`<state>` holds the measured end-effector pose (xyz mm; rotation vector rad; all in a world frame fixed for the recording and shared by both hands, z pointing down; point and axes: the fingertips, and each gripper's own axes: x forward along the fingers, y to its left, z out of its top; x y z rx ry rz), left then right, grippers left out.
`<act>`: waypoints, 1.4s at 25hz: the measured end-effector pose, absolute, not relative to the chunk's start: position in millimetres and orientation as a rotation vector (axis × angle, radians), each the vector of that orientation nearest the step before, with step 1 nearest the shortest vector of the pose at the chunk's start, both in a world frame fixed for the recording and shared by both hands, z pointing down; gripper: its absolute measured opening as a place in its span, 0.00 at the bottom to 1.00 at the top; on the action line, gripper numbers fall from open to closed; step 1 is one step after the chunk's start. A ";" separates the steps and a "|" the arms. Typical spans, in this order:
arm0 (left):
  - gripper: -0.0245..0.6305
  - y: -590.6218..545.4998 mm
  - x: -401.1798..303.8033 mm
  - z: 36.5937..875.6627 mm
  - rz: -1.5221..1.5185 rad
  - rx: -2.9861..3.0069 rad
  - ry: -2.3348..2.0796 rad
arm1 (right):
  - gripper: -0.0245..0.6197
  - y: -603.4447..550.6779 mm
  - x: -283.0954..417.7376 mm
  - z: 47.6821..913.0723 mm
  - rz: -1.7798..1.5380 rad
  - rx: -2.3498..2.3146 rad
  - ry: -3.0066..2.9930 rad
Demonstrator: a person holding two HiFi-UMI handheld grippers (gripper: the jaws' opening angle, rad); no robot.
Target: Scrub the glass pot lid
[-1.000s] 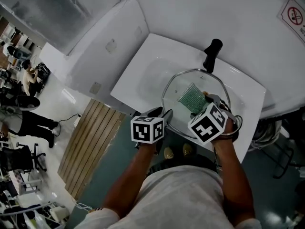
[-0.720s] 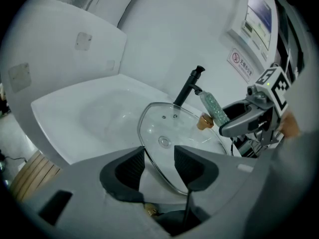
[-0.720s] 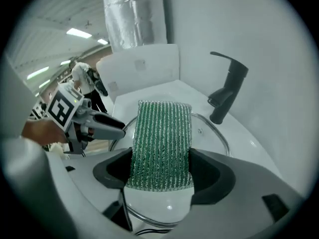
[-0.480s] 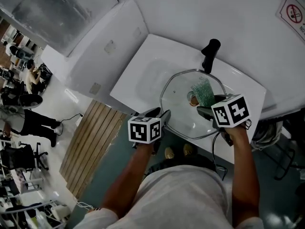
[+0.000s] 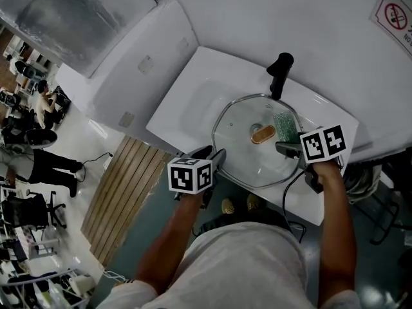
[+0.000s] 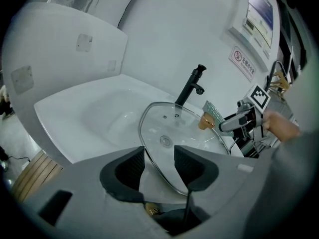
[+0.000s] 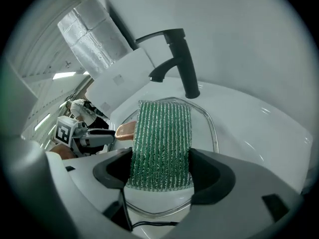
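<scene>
The glass pot lid with its tan knob lies tilted over the white sink, its near edge past the sink's front rim. My left gripper is shut on the lid's near-left rim; in the left gripper view that rim runs between the jaws. My right gripper is shut on a green scrub pad, which lies against the lid's far-right part, beside the knob. In the right gripper view the pad fills the space between the jaws and hides much of the lid.
A black faucet stands at the sink's back edge, just behind the lid. A white wall runs behind it, with a no-smoking sign at the top right. A white cabinet adjoins the sink on the left. A cable hangs from the right gripper.
My right gripper has carried the green pad from the lid's middle toward its far-right edge, uncovering the knob. The left gripper has kept its hold on the rim.
</scene>
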<state>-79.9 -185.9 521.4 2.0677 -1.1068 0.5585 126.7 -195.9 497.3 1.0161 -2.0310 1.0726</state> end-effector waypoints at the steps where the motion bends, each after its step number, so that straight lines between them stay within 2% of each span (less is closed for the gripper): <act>1: 0.33 -185.8 -79.9 521.3 0.558 2.066 -1.110 | 0.58 -196.0 129.8 498.6 1.086 1.017 -2.029; 14: 0.33 -184.3 -80.5 520.4 0.560 2.046 -1.150 | 0.58 -197.5 153.2 495.2 1.152 1.082 -2.085; 26: 0.33 -184.1 -81.1 520.7 0.553 2.041 -1.166 | 0.58 -164.7 108.1 432.8 0.476 1.121 -2.134; 35: 0.33 -184.1 -81.2 520.2 0.546 2.044 -1.168 | 0.58 -124.7 47.8 461.8 0.119 0.881 -1.993</act>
